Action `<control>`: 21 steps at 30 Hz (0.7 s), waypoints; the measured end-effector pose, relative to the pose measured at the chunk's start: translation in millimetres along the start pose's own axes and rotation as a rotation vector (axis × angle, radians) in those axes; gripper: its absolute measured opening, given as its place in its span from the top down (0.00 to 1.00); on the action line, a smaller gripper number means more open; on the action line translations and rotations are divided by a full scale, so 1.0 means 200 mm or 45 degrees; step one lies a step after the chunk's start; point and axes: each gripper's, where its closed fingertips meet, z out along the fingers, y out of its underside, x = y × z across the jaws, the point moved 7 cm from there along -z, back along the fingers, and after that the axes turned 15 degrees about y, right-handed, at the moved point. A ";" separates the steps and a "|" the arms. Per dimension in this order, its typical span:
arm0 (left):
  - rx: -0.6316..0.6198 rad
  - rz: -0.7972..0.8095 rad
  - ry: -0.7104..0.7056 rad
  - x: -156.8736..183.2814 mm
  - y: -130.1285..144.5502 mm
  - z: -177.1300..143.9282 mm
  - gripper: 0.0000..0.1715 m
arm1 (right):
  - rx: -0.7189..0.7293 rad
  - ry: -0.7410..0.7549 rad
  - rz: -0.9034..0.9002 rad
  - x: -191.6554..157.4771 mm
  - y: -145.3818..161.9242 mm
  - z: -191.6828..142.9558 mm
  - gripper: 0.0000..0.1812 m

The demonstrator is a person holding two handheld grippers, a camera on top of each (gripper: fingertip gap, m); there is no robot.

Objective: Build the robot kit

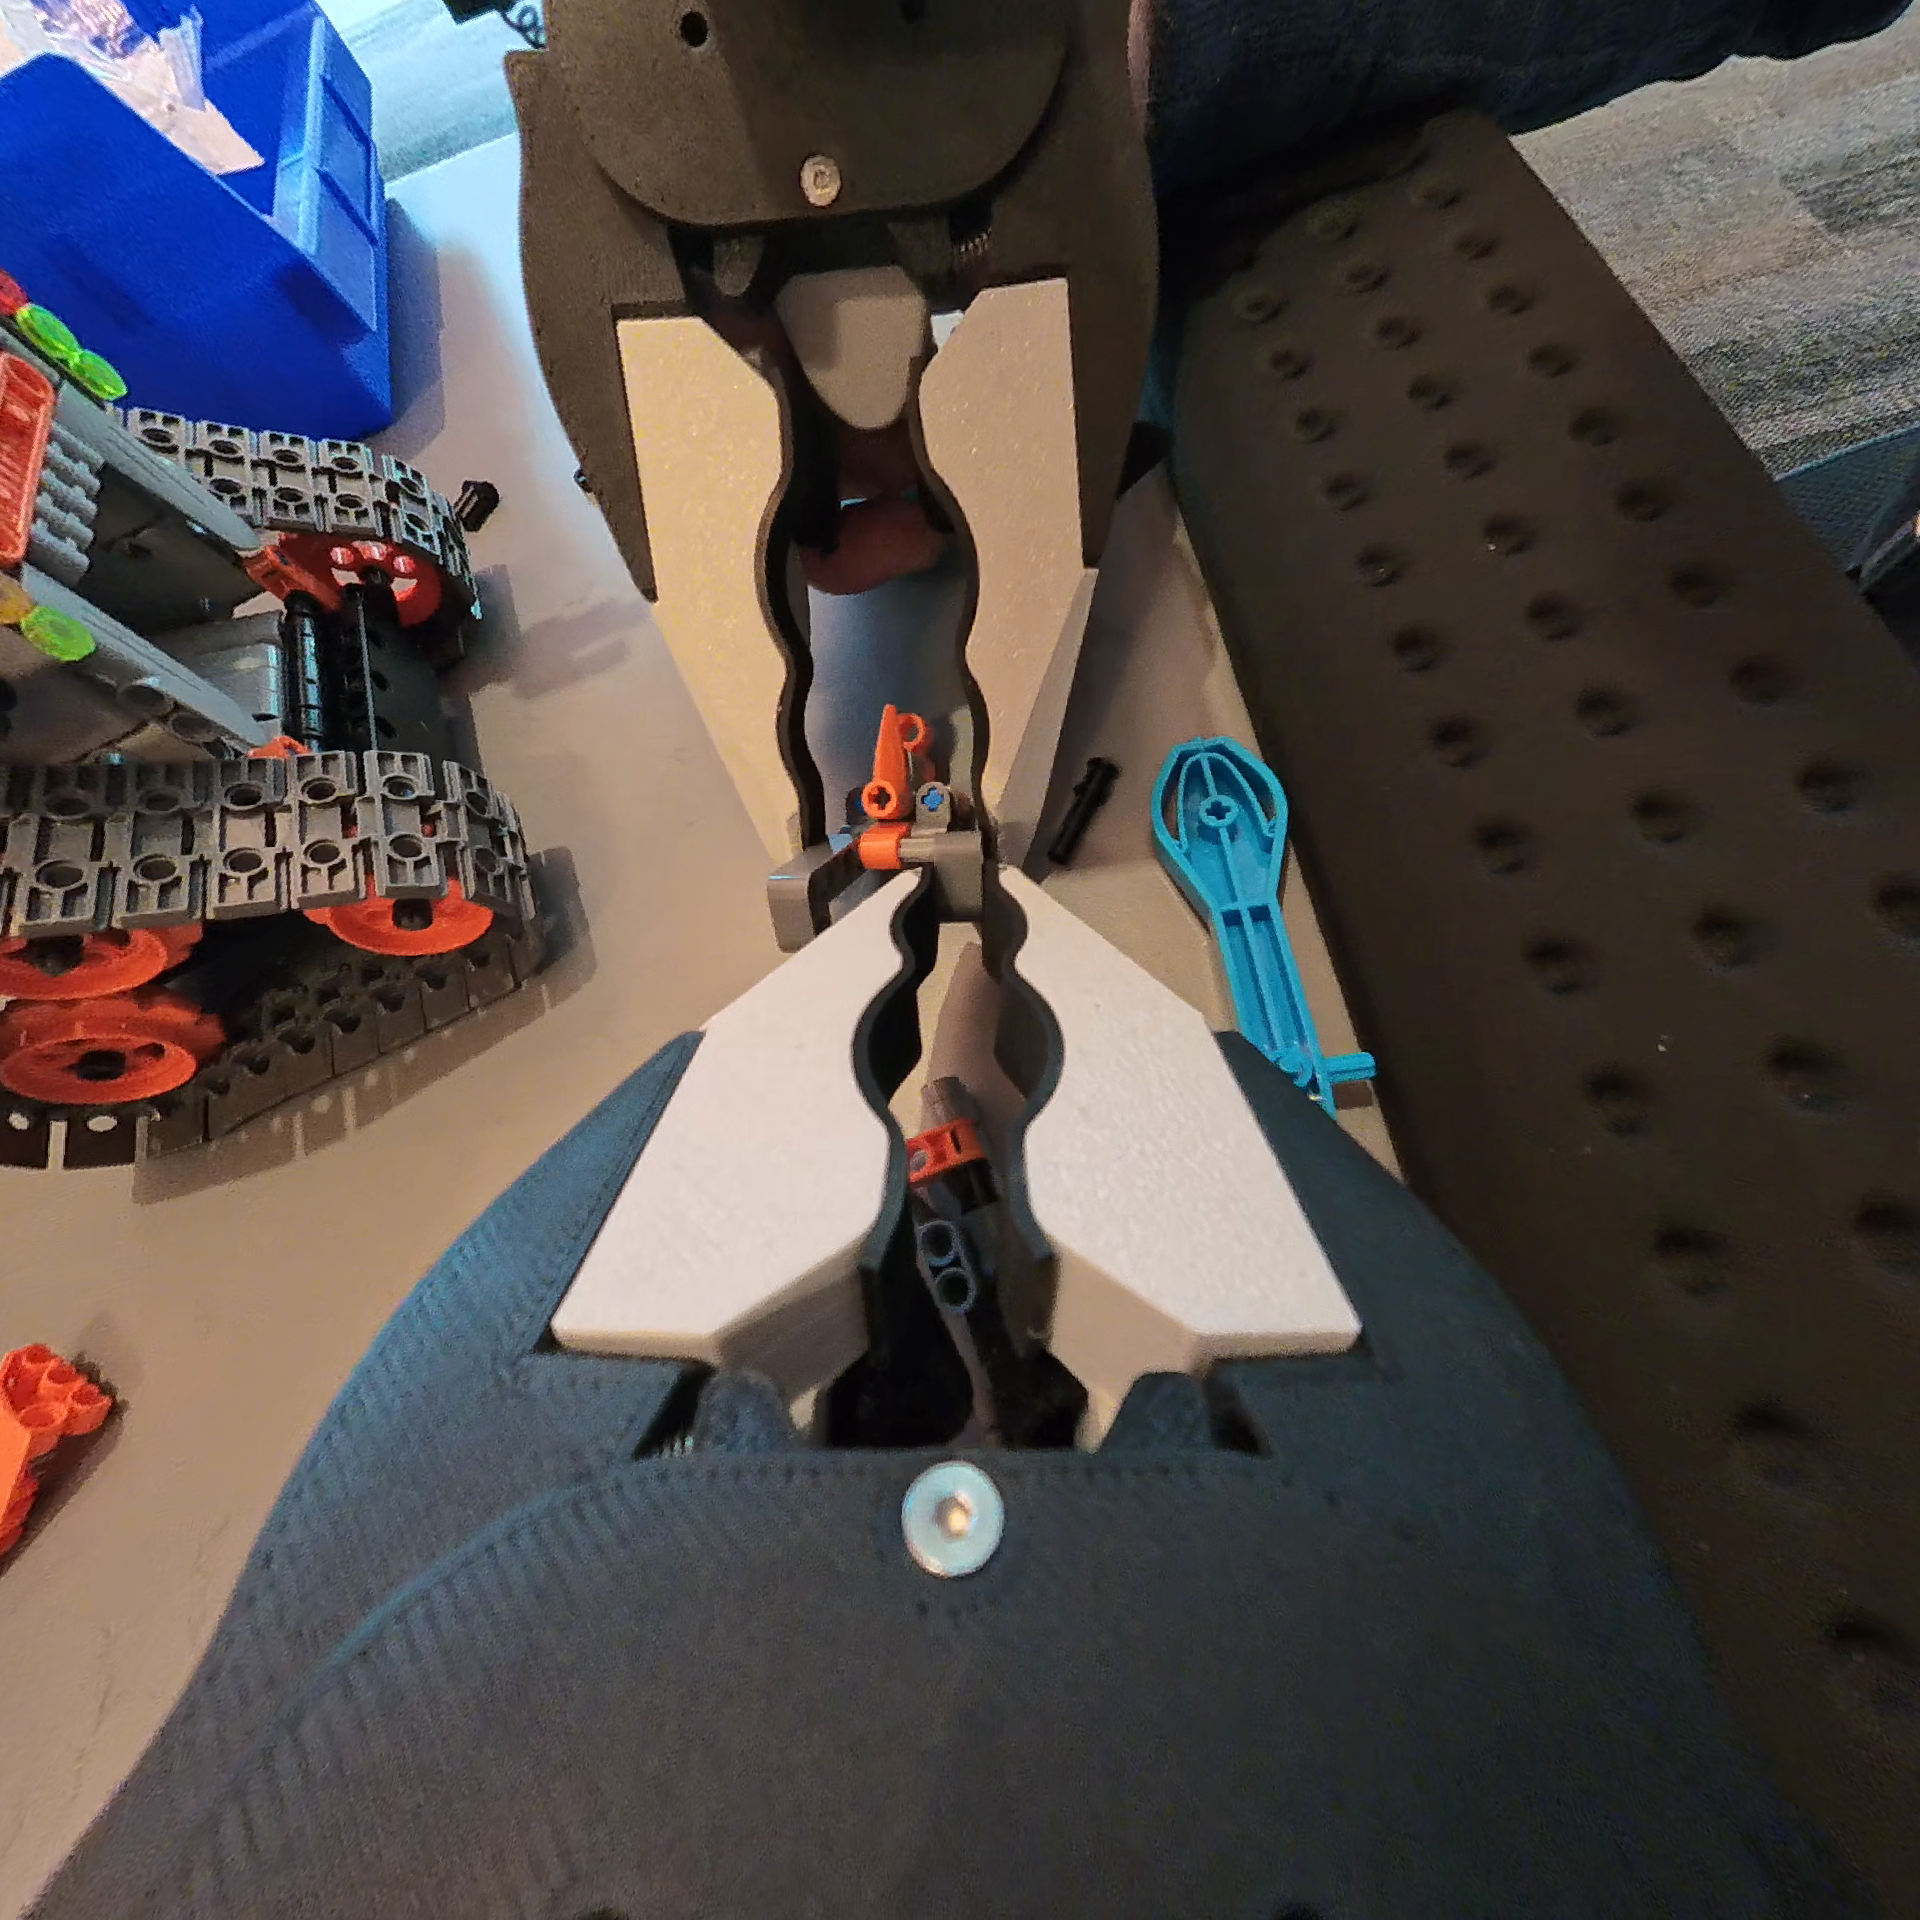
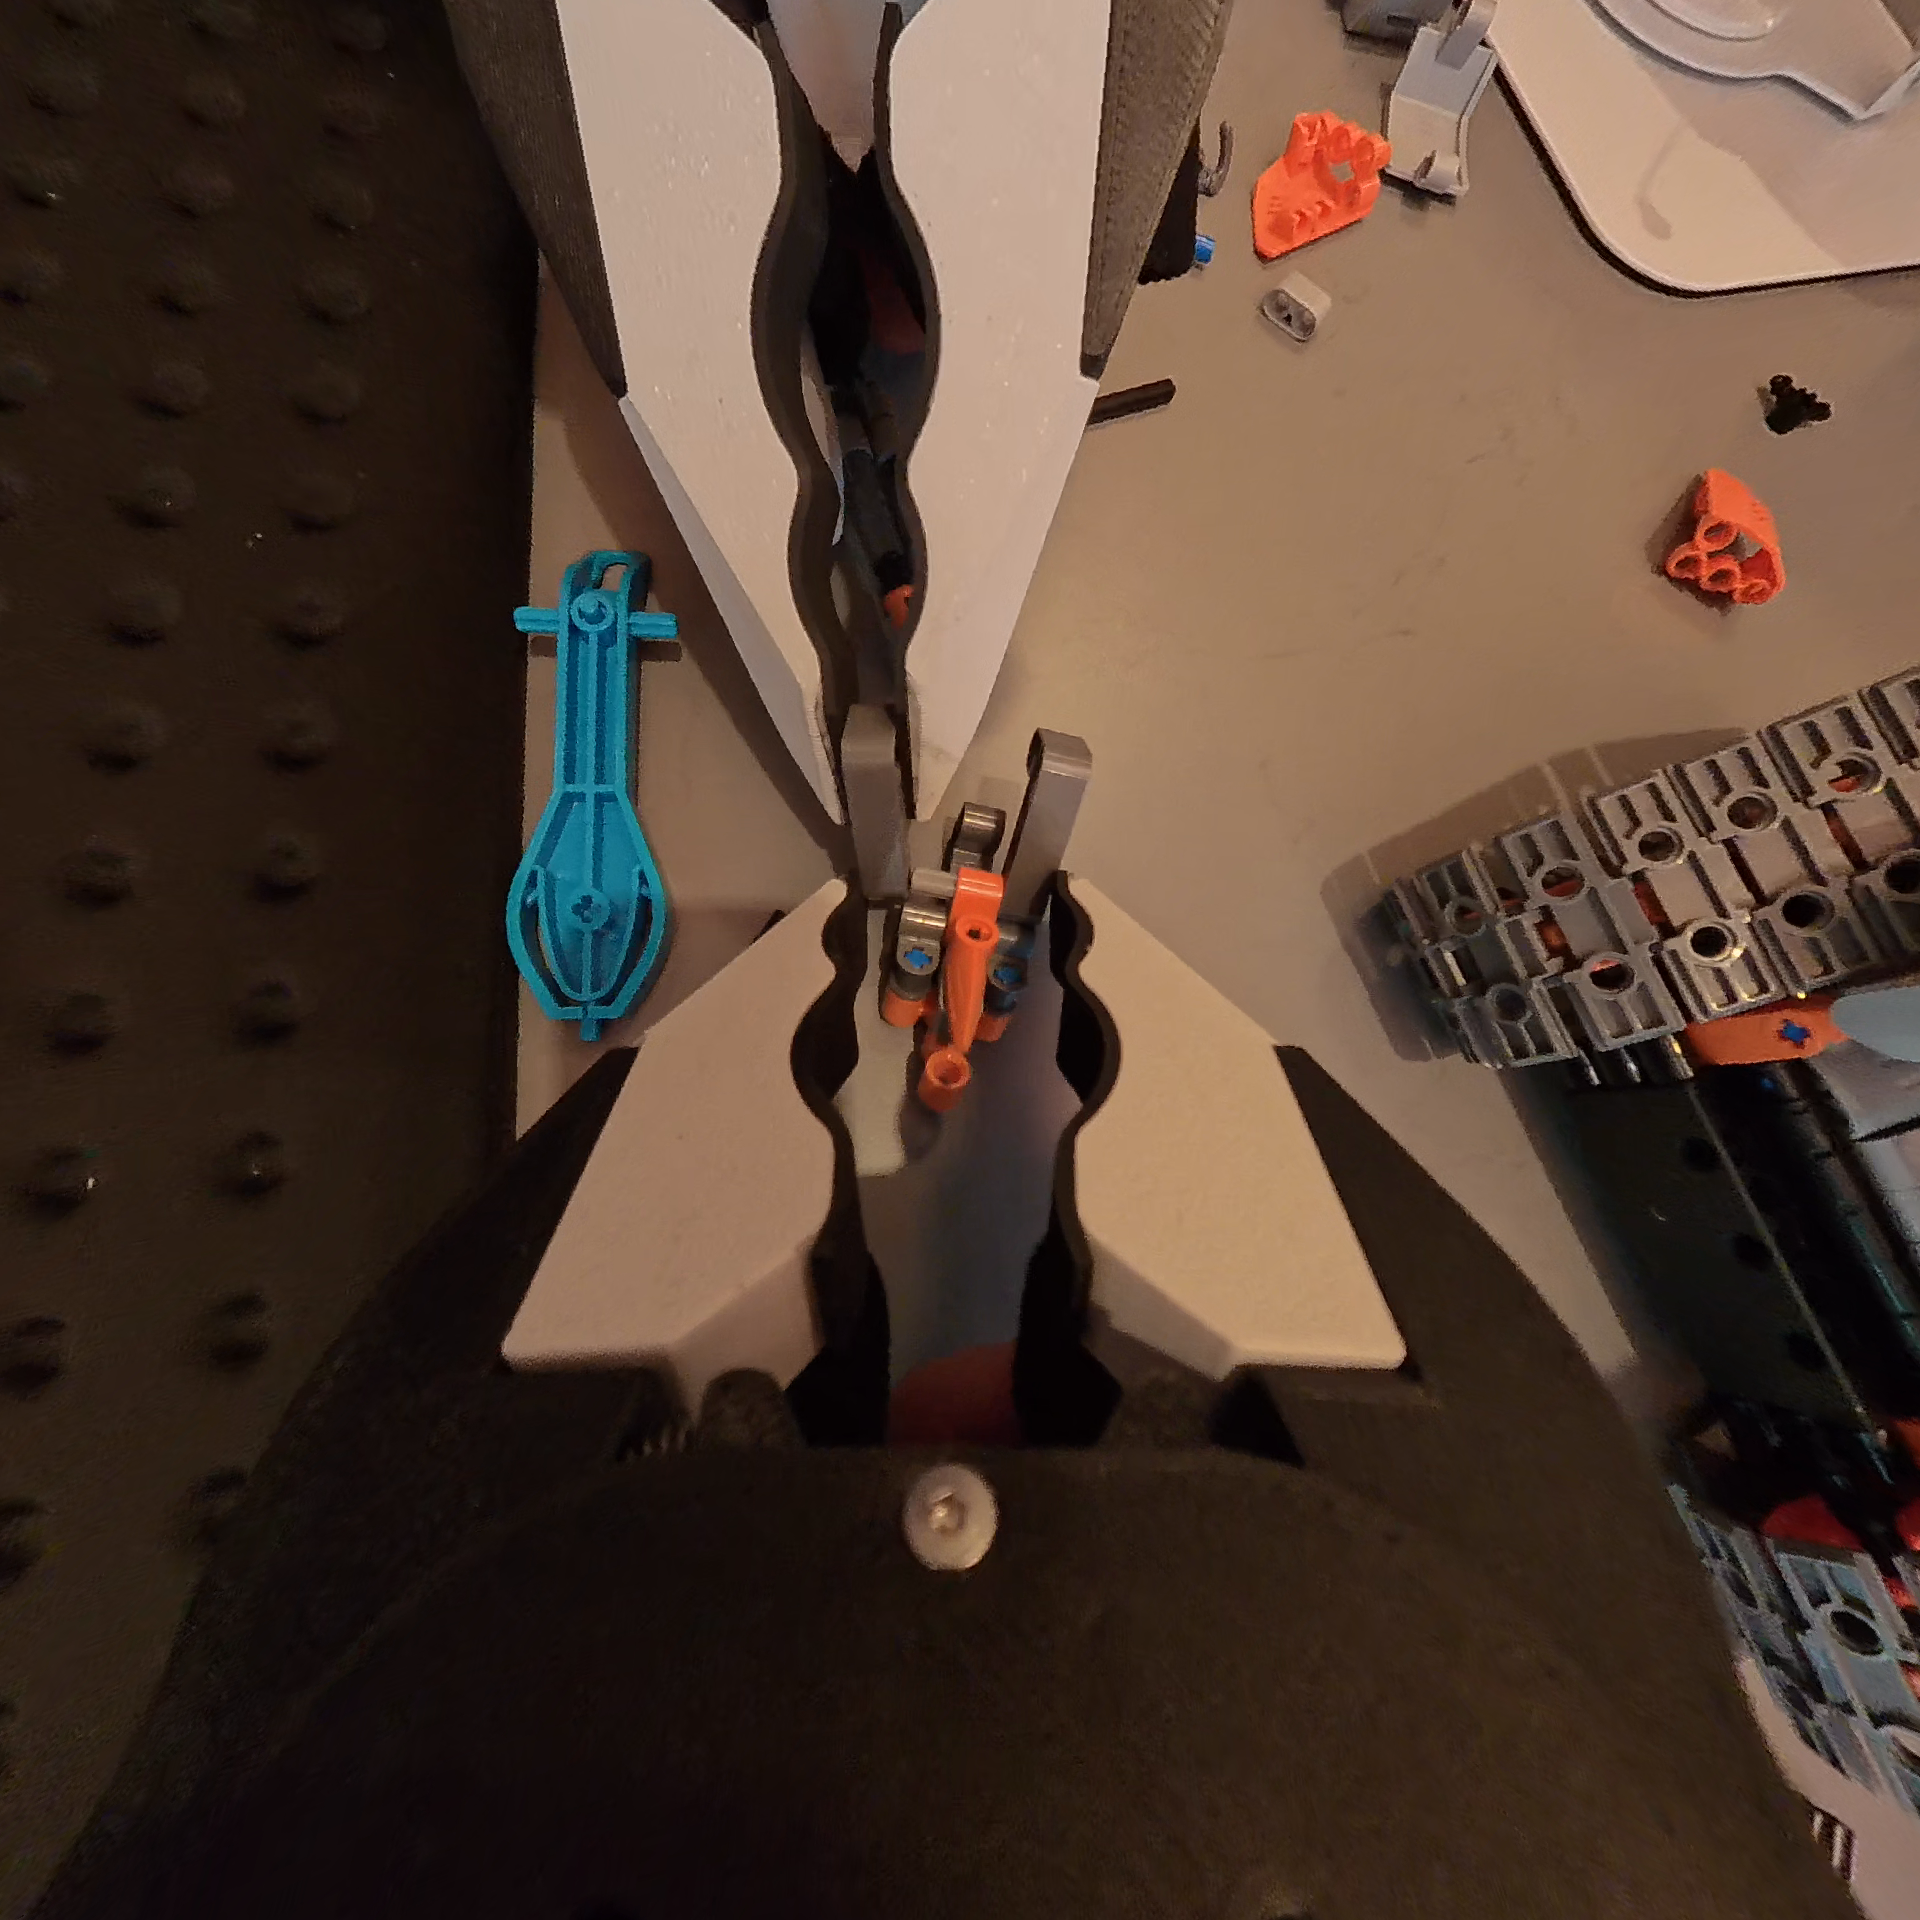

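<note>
A small grey and orange brick assembly (image 1: 914, 831) with blue pins hangs between two grippers that meet tip to tip above the grey table (image 1: 665, 727). My left gripper (image 1: 956, 894) is shut on one grey arm of it. More grey, orange and black parts (image 1: 945, 1195) run back between its jaws. My right gripper (image 2: 954, 894) closes around the assembly (image 2: 961, 956) from the other side, with the grey fork arms between its fingertips. The left gripper shows in the right wrist view (image 2: 878, 790), and the right gripper in the left wrist view (image 1: 894, 831).
A tracked vehicle model (image 1: 260, 831) (image 2: 1662, 914) stands beside the grippers. A teal tool (image 1: 1236, 894) (image 2: 587, 831) lies by a black dimpled mat (image 1: 1558, 727). A blue bin (image 1: 208, 208), a black pin (image 1: 1081, 810), loose orange pieces (image 2: 1314, 187) (image 2: 1720, 540) and a white tray (image 2: 1714, 156) sit around. Only a small space, under 4 cm, lies between the two pairs of fingers.
</note>
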 end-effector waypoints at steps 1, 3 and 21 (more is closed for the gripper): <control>0.000 0.002 0.000 0.00 0.00 0.00 0.97 | 0.000 0.000 0.000 0.00 0.00 0.00 0.82; 0.001 0.001 0.000 0.00 0.00 0.00 0.97 | 0.000 -0.001 0.001 0.00 0.00 0.00 0.82; 0.022 -0.007 0.096 0.00 0.01 0.00 0.97 | 0.014 -0.092 -0.041 -0.01 -0.01 0.00 0.83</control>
